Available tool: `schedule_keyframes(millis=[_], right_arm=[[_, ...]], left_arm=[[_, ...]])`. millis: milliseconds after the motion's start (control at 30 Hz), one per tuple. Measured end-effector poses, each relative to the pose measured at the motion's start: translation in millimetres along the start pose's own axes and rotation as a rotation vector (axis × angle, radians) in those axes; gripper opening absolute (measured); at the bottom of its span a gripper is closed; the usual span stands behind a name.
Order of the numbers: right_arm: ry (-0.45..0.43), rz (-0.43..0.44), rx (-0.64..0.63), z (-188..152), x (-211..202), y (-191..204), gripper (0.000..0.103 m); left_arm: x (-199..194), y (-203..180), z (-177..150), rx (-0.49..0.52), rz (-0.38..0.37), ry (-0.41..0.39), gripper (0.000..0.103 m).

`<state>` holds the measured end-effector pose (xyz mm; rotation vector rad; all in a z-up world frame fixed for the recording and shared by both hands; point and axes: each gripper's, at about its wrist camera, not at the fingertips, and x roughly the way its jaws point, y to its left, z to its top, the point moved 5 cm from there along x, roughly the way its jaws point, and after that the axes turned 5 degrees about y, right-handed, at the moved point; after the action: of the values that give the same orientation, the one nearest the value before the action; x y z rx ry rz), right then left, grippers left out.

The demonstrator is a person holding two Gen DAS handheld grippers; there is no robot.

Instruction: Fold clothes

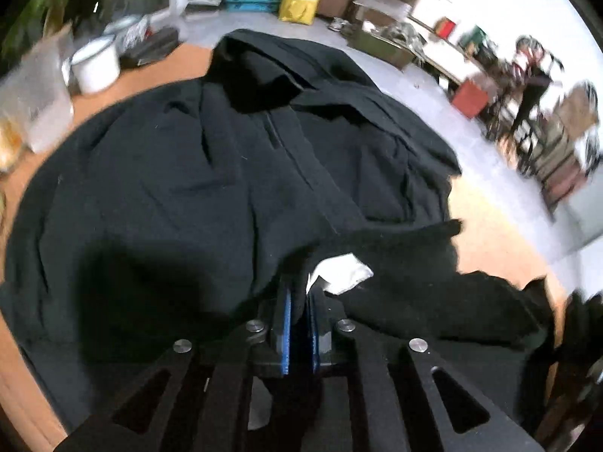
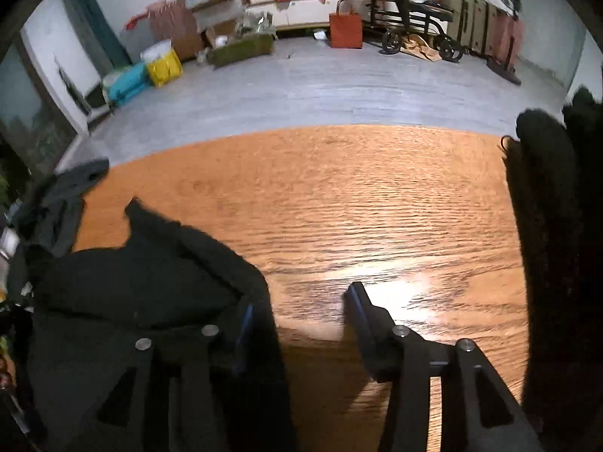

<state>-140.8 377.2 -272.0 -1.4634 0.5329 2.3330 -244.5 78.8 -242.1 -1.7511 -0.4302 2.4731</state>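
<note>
The left tongs (image 1: pixel 299 324) pinch the soft, limp jacket (image 1: pixel 188 173) at its hem, six o'clock; right tongs (image 2: pixel 301 320) are spread, empty, over the table (image 2: pixel 339 196).

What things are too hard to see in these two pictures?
- Left wrist view: writing on the white label is too small, and black fabric folds over it.
- Left wrist view: the white mug and shelves behind are smeared by motion blur.
- Right wrist view: the black garment covers one finger of the right tool.
- Right wrist view: the fuzzy dark cloth is cut off by the edge.
</note>
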Motion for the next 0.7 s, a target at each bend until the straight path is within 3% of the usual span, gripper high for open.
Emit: schedule_keyframes(millis=[33,100,133,167,267,367,433,600,667,700], right_arm=[[-0.015,0.002,-0.008,-0.3,-5.7,0.3,0.057],[-0.062,-0.016,-0.089,0.4,-26.7,7.8,0.060],[-0.083,-0.026,-0.127,0.9,-36.3,11.5,0.064],[-0.095,-0.041,-0.158,2.2,-43.0,15.7,0.068],[-0.138,-0.096,-0.271,9.2,-66.9,34.3,0.076],[-0.153,-0.159,-0.308,19.0,-69.7,47.4,0.087],[-0.129,-0.118,-0.303,19.8,-71.6,52.9,0.087],[-0.093,0.052,-0.329,15.9,-79.8,56.3,0.087],[-0.068,0.054,-0.343,18.7,-69.0,56.0,0.087],[-0.055,0.043,-0.352,19.6,-63.5,57.2,0.087]], left_arm=[[-5.6,3.0,1.5,-0.029,-0.031,0.010,0.018],[-33.2,5.5,4.6,-0.042,-0.084,-0.057,0.043],[-47.4,3.2,6.5,-0.004,-0.069,-0.089,0.061],[-61.0,-2.4,8.5,0.065,-0.040,-0.108,0.069],[-71.7,-23.0,12.6,0.232,-0.018,-0.051,0.069],[-55.3,-49.8,11.5,0.353,0.003,0.046,0.069],[-37.0,-66.3,11.2,0.439,0.078,0.056,0.069],[12.0,-97.1,12.0,0.595,0.118,0.117,0.069],[26.8,-101.5,16.3,0.615,0.158,0.100,0.068],[32.8,-101.1,18.6,0.597,0.170,0.085,0.053]])
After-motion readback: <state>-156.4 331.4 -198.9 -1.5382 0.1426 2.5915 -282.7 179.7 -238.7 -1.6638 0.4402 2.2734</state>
